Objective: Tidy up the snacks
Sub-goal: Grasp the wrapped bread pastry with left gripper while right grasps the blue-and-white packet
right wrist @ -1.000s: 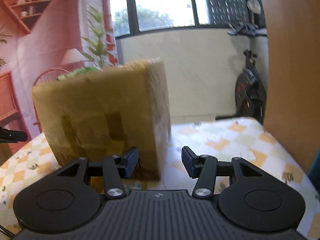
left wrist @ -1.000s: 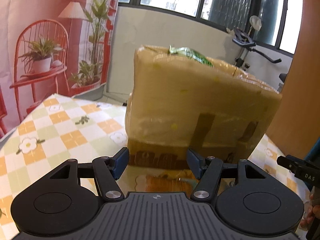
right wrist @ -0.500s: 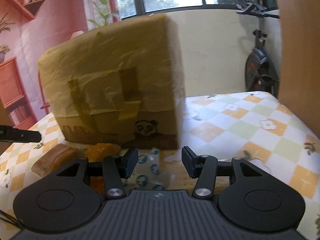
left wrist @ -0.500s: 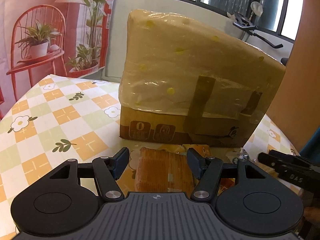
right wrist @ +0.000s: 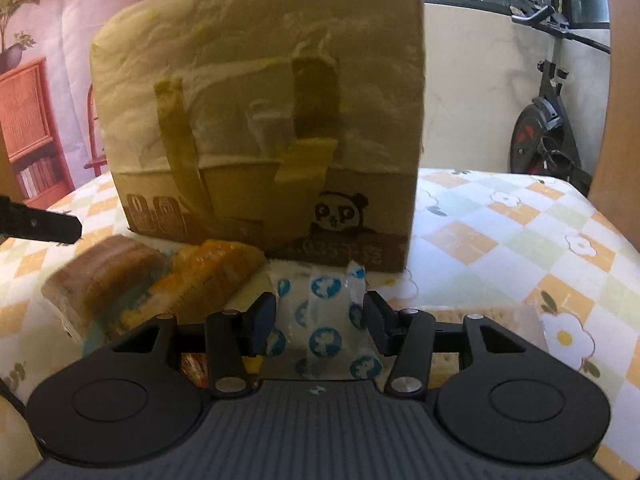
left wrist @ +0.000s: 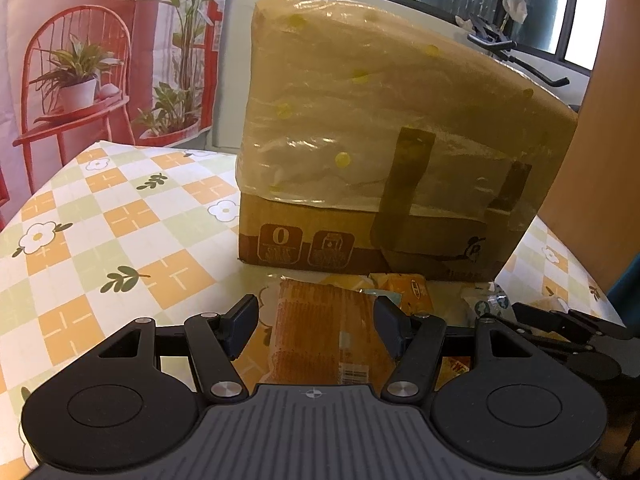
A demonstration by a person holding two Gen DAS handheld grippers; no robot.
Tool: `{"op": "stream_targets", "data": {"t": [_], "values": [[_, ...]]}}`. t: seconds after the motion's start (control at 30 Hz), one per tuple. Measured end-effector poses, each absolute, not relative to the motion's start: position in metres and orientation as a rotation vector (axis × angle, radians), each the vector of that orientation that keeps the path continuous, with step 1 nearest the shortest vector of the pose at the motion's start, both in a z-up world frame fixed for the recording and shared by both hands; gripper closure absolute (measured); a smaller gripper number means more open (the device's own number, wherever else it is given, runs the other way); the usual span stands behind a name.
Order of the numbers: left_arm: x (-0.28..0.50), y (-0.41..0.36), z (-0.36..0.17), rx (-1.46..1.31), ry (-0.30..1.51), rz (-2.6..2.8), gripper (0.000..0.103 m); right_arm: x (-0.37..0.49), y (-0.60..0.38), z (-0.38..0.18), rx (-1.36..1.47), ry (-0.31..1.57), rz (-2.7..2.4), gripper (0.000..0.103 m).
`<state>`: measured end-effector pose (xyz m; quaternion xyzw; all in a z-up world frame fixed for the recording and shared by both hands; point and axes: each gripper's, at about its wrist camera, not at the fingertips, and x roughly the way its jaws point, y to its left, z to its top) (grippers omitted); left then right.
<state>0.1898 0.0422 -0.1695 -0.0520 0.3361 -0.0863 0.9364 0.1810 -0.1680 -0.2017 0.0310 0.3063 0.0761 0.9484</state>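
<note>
A tall cardboard box [left wrist: 392, 148] wrapped in plastic and tape stands on the checked tablecloth; it also shows in the right wrist view [right wrist: 264, 112]. Snack packets lie at its foot. My left gripper [left wrist: 316, 330] is open, its fingers on either side of a brown biscuit packet [left wrist: 324, 336], apart from it. An orange packet [left wrist: 404, 288] lies behind. My right gripper [right wrist: 320, 322] is open around a white packet with blue prints [right wrist: 324, 320]. The brown packet [right wrist: 104, 276] and the orange packet [right wrist: 212, 276] lie to its left.
The tablecloth [left wrist: 120, 232] spreads left of the box and also right of it in the right wrist view [right wrist: 500, 232]. An exercise bike [right wrist: 548, 120] stands behind the table. A wooden panel [left wrist: 596, 160] rises at the right. The other gripper's finger [right wrist: 36, 224] shows at the left edge.
Both grippers have dropped from box height towards the table. The snack packets have come into view and now lie between each gripper's open fingers.
</note>
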Motion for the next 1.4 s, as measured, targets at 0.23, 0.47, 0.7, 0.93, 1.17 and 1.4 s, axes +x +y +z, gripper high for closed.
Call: {"op": "stream_targets", "data": {"t": [0.23,0.47,0.7,0.93,1.17,1.4], "values": [[0.189,0.036,-0.176,-0.081,0.694,-0.180,0.035,0.177,-0.164,-0.203,0.038,0.601,0.147,0.051],[0.190,0.024,-0.177,-0.044,0.690,-0.185,0.029,0.178,-0.160,-0.205,0.006,0.597,0.162,0.051],[0.199,0.013,-0.186,0.009,0.720,-0.187,0.020,0.179,-0.166,-0.205,0.041,0.598,0.171,0.051],[0.198,0.018,-0.193,0.004,0.729,-0.163,0.023,0.179,-0.165,-0.206,0.041,0.603,0.173,0.051],[0.192,0.026,-0.199,-0.015,0.699,-0.123,0.029,0.181,-0.164,-0.207,0.037,0.611,0.168,0.051],[0.191,0.031,-0.202,-0.057,0.693,-0.123,0.029,0.181,-0.167,-0.207,0.055,0.614,0.168,0.051]]}}
